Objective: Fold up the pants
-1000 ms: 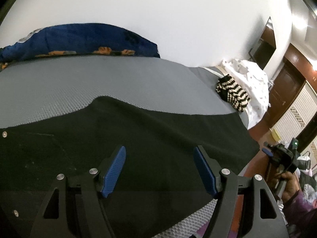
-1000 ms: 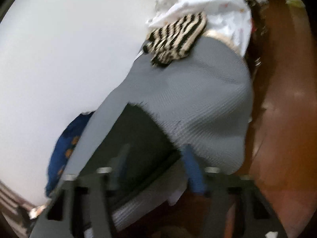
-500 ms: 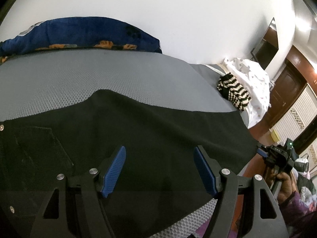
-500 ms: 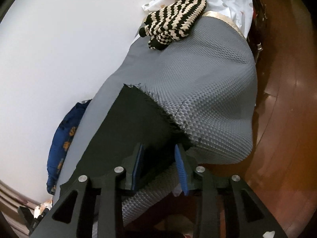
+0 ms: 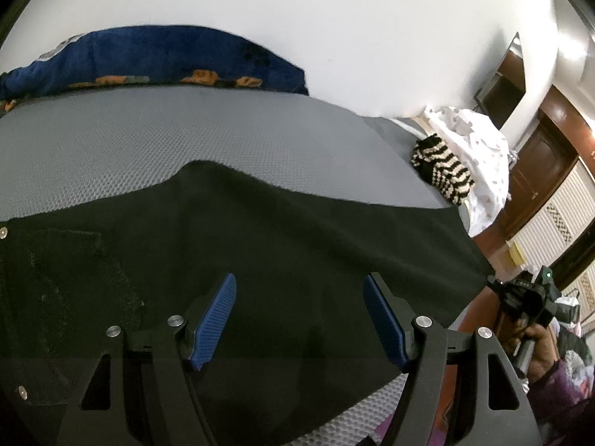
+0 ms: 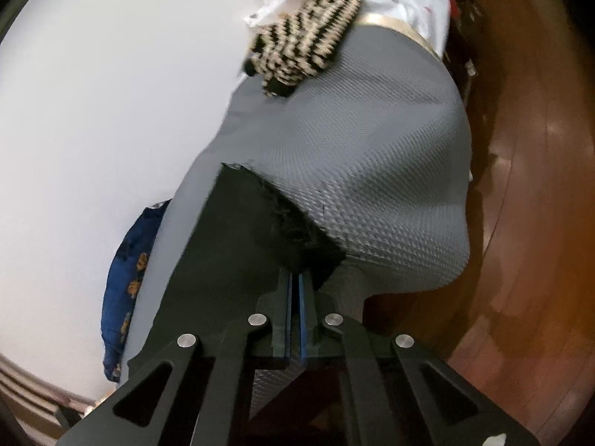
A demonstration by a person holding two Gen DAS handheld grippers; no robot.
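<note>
Black pants [image 5: 297, 230] lie spread flat on a grey mesh mattress [image 5: 186, 141]. My left gripper [image 5: 299, 284] hovers just over the near part of the pants, its blue pads wide apart with only the flat cloth below them. In the right wrist view the frayed leg end of the pants [image 6: 241, 241] reaches the mattress edge. There my right gripper [image 6: 295, 275] is shut on the corner of that hem, pads pressed together. The left wrist view also shows the right gripper [image 5: 520, 297] at the far right, held by a hand.
A blue blanket with orange print [image 5: 148, 59] lies along the white wall behind the mattress. A black-and-cream striped knit [image 6: 308, 48] and a white dotted cloth [image 5: 479, 141] sit at the mattress's far end. Brown wooden floor [image 6: 520, 223] runs beside the bed.
The right gripper's jaws have closed from partly open onto the pants' hem corner, and the gripper has rolled a little. The left gripper has stayed open in the same place.
</note>
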